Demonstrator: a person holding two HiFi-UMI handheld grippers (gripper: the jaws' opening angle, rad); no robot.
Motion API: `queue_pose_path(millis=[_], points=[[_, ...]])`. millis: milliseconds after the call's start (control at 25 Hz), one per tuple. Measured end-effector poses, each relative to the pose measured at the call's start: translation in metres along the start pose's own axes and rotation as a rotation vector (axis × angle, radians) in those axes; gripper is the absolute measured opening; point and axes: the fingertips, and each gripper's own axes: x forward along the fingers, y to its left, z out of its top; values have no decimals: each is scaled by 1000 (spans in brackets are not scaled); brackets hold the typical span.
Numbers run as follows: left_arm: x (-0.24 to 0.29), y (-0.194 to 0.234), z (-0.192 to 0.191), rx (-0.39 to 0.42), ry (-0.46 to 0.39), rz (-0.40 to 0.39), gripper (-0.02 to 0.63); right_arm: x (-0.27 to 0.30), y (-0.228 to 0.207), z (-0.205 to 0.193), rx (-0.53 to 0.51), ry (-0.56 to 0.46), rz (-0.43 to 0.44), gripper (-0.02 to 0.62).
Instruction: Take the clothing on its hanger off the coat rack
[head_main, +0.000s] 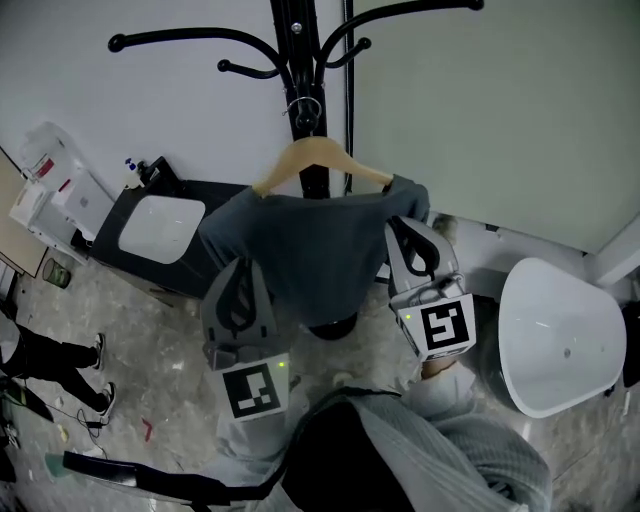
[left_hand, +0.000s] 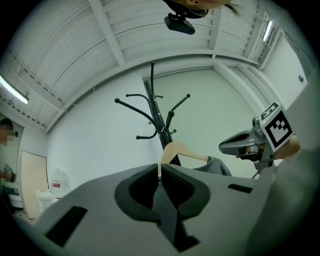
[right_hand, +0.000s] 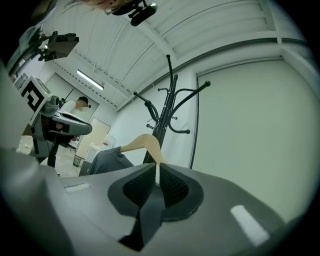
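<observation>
The grey garment (head_main: 310, 250) hangs on a wooden hanger (head_main: 318, 152) hooked to the black coat rack (head_main: 298, 40). The left tool (head_main: 240, 268) and the right tool (head_main: 405, 228), each bearing a black-and-white square marker, sit at its two sides. Both have their jaws together on nothing.

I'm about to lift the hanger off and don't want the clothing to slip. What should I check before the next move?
1. Hanger seated on the rack: ok. Its metal hook hangs at the pole of the coat rack.
2. Clothing secure: ok. The grey garment drapes over both shoulders of the wooden hanger.
3. Left gripper ready to grasp: not ok. Its jaws are together, with nothing between them.
4. Right gripper ready to grasp: not ok. Its jaws are together and empty, near the garment's shoulder.
5. Room to lift the hook free: cannot tell. The rack branches out just above it.
</observation>
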Motion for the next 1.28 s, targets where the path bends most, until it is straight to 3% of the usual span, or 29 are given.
queue_pose_path(millis=[120,320,480,520,600,760,880,1000,1200,1280], points=[[26,8,2,30,1,0,8,20,-9,2,-18,-7,-11,5],[75,3,5,215,-27,-83,160,50,-17,3,-95,-4,-15,37],[103,2,10,356,-21,-78,227,70,-14,2,-231,54,22,156],[110,2,9,393,-21,-66,230,76,-13,0,-262,74,26,199],[123,-3,2,456,0,-66,230,88,-14,-6,-321,111,22,213],[145,-18,-18,547,31,-108,230,108,-12,-18,-416,162,19,213],[156,-19,-26,615,59,-93,230,119,-8,-23,-468,175,12,212],[161,-18,-22,679,17,-56,230,127,-3,-27,-498,189,15,212],[162,-18,-14,702,-34,-32,227,132,-9,-26,-543,174,-39,189],[162,-21,-15,700,-24,-43,174,132,-12,-24,-562,165,-63,131]])
